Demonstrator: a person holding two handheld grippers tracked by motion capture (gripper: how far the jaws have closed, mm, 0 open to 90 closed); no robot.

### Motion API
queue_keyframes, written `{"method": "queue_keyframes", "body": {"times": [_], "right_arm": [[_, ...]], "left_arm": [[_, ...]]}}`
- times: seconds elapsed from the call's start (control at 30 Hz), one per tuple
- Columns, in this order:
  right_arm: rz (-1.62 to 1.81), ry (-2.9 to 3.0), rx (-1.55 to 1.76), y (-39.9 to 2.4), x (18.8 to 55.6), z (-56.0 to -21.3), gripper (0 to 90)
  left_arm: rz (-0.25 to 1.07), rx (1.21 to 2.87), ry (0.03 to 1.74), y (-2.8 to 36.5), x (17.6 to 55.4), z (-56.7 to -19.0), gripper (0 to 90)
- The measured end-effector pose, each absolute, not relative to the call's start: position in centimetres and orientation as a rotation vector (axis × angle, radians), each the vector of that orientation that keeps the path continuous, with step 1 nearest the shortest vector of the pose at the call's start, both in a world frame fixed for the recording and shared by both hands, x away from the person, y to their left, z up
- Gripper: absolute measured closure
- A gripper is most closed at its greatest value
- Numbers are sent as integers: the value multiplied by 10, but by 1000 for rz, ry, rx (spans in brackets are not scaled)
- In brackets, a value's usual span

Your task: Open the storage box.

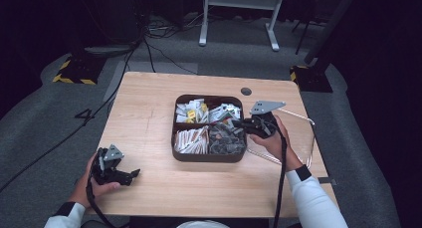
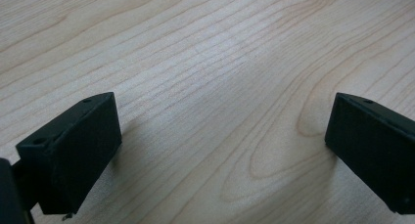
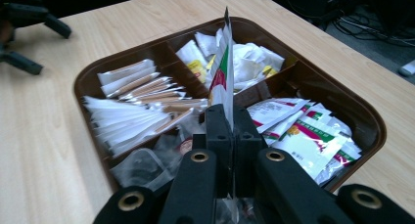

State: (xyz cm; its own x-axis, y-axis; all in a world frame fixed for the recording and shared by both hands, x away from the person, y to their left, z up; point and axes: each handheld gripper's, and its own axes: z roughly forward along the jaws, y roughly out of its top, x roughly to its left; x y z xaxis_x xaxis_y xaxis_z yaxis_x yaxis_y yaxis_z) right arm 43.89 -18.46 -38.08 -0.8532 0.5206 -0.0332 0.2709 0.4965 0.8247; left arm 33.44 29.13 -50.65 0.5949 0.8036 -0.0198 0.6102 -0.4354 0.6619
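- Nearest to me, at the table's near left corner, my left gripper (image 1: 133, 175) rests low over the bare wooden table (image 1: 149, 113), in the person's left hand (image 1: 92, 185). In the left gripper view its two black jaws stand wide apart with only wood grain between them, so it is open and holds nothing.
- Further in, on the right, the right hand (image 1: 273, 141) holds my right gripper (image 3: 228, 117) at the tray's right edge, pointing left over it.
- In the right gripper view its jaws are pressed together on a sachet (image 3: 222, 72), a thin white packet with a green and red print. The sachet stands upright on edge between the pads, rising above the tray.
- The brown tray (image 1: 206, 158) sits at the middle of the table and is split into four compartments.
- From the high view, the near-left compartment holds long paper-wrapped sticks (image 1: 191, 140) and the near-right one holds clear plastic packets (image 1: 226, 141).
- The far-left compartment holds white packets with yellow marks (image 1: 191, 111), and the far-right one holds more white sachets with red and green print (image 3: 303, 131).
- A wire rack (image 1: 298, 138) lies flat on the table just right of the tray, partly under the right hand.
- Beyond the table's far edge I see grey floor, cables and a white stand (image 1: 239, 14).
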Motion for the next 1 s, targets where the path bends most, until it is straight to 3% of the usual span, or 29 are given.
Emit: {"method": "queue_keyframes", "body": {"times": [1.0], "right_arm": [[1300, 2583, 517, -199, 367, -401, 890]], "left_arm": [[400, 2190, 1117, 291, 334, -507, 5]]}}
